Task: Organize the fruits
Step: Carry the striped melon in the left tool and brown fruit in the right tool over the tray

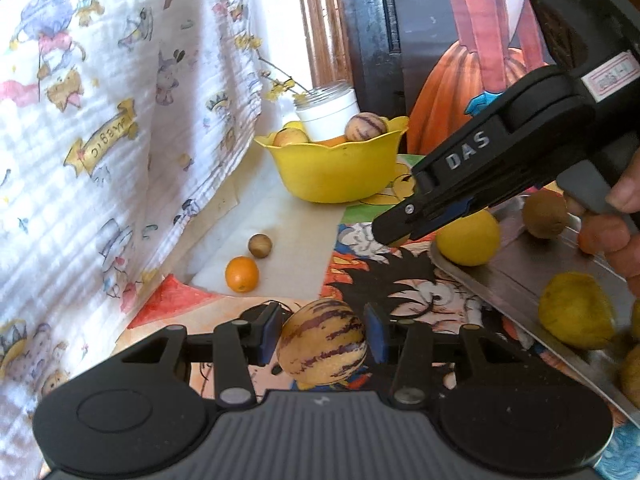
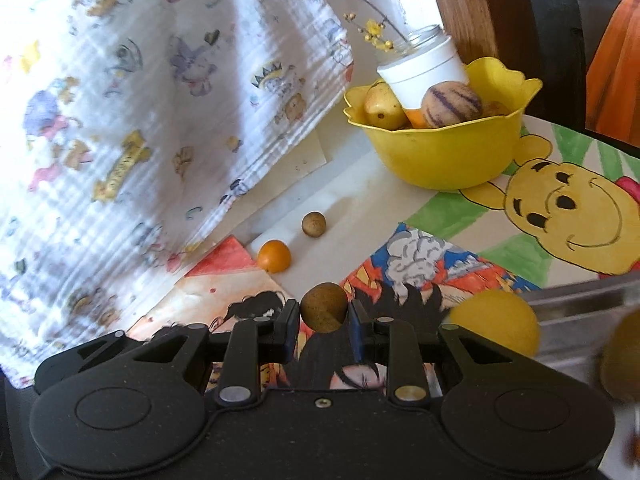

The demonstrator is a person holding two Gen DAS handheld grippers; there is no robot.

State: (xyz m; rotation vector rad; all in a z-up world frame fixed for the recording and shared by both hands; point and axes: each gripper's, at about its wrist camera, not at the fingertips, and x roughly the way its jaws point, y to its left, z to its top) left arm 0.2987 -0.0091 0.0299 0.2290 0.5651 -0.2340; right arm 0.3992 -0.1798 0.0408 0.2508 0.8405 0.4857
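Note:
My left gripper is shut on a cream fruit with purple stripes, held over the picture-covered table. My right gripper is shut on a small round brown fruit. In the left wrist view its black body reaches in from the right, above the tray's near corner. A yellow bowl stands at the back with a second striped fruit, a yellow fruit and something orange in it. A small orange fruit and a small brown ball lie loose on the white surface.
A metal tray on the right carries yellow fruits and a brown one. A white cup with a glass jar and yellow flower twigs stands behind the bowl. A printed white cloth hangs along the left. A person's fingers grip the right tool.

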